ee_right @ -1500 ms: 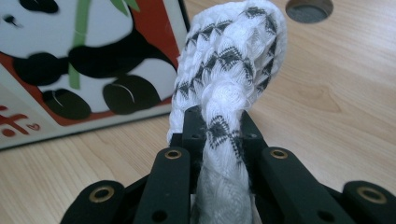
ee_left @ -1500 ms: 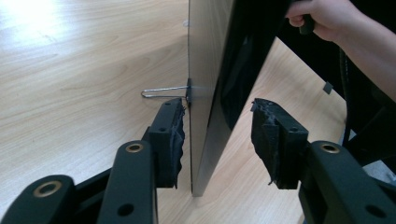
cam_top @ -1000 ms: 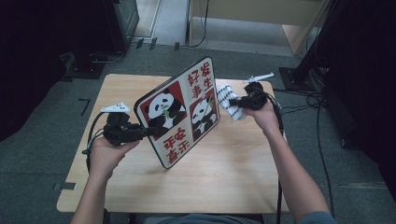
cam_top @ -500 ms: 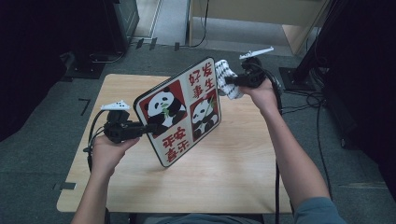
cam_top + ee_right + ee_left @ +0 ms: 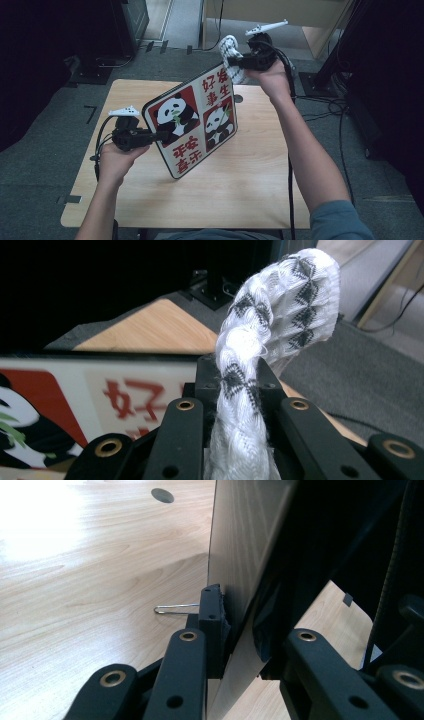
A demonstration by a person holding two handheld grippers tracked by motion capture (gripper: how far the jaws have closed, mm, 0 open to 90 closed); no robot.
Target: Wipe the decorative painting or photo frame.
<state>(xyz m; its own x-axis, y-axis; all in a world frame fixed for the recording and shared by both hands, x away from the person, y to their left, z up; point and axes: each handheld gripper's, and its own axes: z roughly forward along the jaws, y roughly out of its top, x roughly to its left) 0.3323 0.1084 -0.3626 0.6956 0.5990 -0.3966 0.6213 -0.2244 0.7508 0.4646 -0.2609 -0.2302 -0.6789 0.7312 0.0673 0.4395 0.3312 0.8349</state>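
STEP: panda board (image 5: 196, 120) held tilted at centre of surface (image 5: 250, 190), edge clamped by left gripper (image 5: 156, 135) fingers | white cloth (image 5: 231, 56) gripped by right gripper (image 5: 239, 62) at 1 o'clock | NEXT: cloth judged due onto board face for wiping.

Light wood table (image 5: 240, 190) standing on grey carpet floor (image 5: 45, 150). Round dark grommet hole (image 5: 238, 98) sitting in tabletop near far edge, showing also in left gripper view (image 5: 163, 495). Black cables (image 5: 320, 107) trailing over carpet right of table. Dark stand base (image 5: 95, 75) resting on floor beyond table's far left corner.
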